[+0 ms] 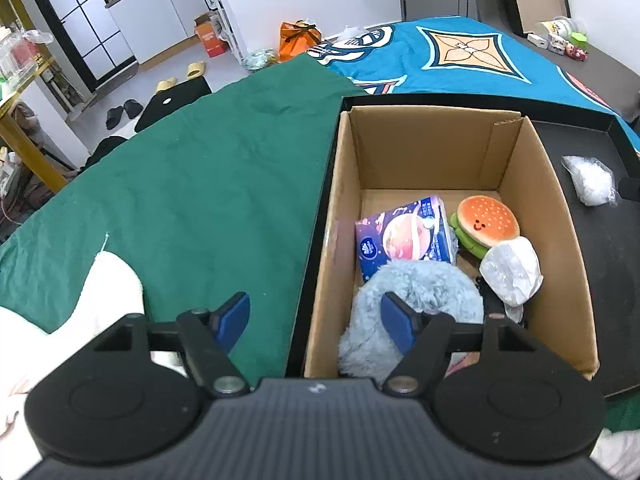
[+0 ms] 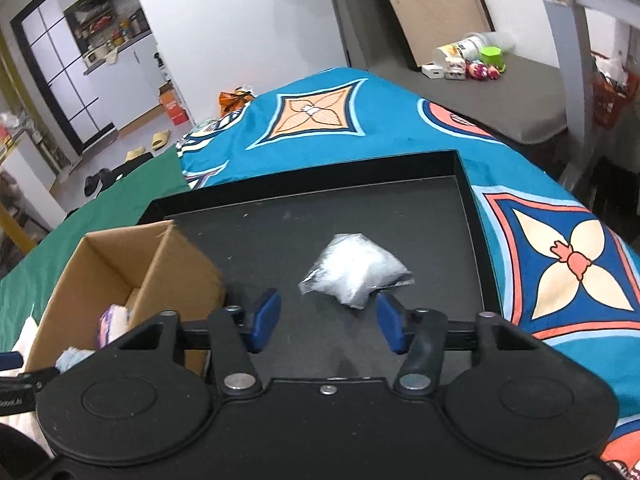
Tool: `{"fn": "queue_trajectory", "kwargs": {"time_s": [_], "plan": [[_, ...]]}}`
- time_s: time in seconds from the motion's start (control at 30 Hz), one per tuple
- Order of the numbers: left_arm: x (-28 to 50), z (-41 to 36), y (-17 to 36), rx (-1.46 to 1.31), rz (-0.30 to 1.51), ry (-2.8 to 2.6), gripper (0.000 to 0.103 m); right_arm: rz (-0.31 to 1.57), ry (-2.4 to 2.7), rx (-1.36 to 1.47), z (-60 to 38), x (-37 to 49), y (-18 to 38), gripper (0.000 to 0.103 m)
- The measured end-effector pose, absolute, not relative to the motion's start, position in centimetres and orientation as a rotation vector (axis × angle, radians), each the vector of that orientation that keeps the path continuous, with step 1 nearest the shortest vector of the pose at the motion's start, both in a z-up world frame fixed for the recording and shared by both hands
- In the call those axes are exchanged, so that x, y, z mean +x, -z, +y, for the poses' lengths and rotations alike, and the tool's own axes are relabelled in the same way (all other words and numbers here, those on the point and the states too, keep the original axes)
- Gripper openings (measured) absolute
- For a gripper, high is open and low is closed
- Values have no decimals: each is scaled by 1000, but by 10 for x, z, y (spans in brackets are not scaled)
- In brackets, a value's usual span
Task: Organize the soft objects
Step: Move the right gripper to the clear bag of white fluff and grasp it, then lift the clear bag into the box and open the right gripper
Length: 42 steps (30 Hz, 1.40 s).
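Observation:
A cardboard box (image 1: 556,208) stands on a black tray (image 1: 592,240) on the bed. Inside lie a fluffy grey-blue plush (image 1: 424,292), a tissue pack (image 1: 404,236), a burger plush (image 1: 488,220) and a white wrapped bundle (image 1: 512,272). My left gripper (image 1: 316,320) is open and empty, straddling the box's left wall above the green cloth (image 1: 200,200). A clear bag of white filling (image 2: 356,272) lies on the tray (image 2: 280,240); it also shows in the left wrist view (image 1: 592,180). My right gripper (image 2: 328,322) is open, just short of the bag. The box (image 2: 168,276) is to its left.
A blue patterned bedspread (image 2: 400,120) covers the bed beyond and right of the tray. A dark side table (image 2: 500,92) with toys and containers stands at the back right. White fabric (image 1: 104,300) lies at the left near edge. Slippers and boxes are on the floor far left.

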<state>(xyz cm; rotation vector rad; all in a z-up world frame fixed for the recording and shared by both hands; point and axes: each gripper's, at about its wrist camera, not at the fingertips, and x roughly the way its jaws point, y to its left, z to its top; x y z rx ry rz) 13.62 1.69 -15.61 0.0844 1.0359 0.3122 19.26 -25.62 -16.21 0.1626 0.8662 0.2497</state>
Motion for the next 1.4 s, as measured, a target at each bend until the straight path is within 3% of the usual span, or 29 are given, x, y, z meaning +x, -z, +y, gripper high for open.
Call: {"fn": "queue_trajectory", "kwargs": {"time_s": [0.23,0.4,0.5,0.73,1.1,1.33,1.37,1.4], "plan": [[143,13,158,97,1056,-339,74,908,-236,209,-269,209,188,34],[145,8,159,122,1061,-352,75,903,-258,237,-273,214,193,33],[145,7,159,130,1061,-356,76,900,-277,233,-271,216,196,15],[144,6,158,125,1057,-344,76,909,-271,233,-277,209,193,10],[137,11,154,106,1043,-313,76,1009,-205,222,-292,182,188,12],[131,12,150,92,1025,-303,76,1064,-93,239,-312,173,191,24],[132,12,150,93,1025,-302,76,1060,-86,245,-314,172,190,27],[132,12,149,94,1024,-299,76,1051,-78,247,-315,171,188,37]]}}
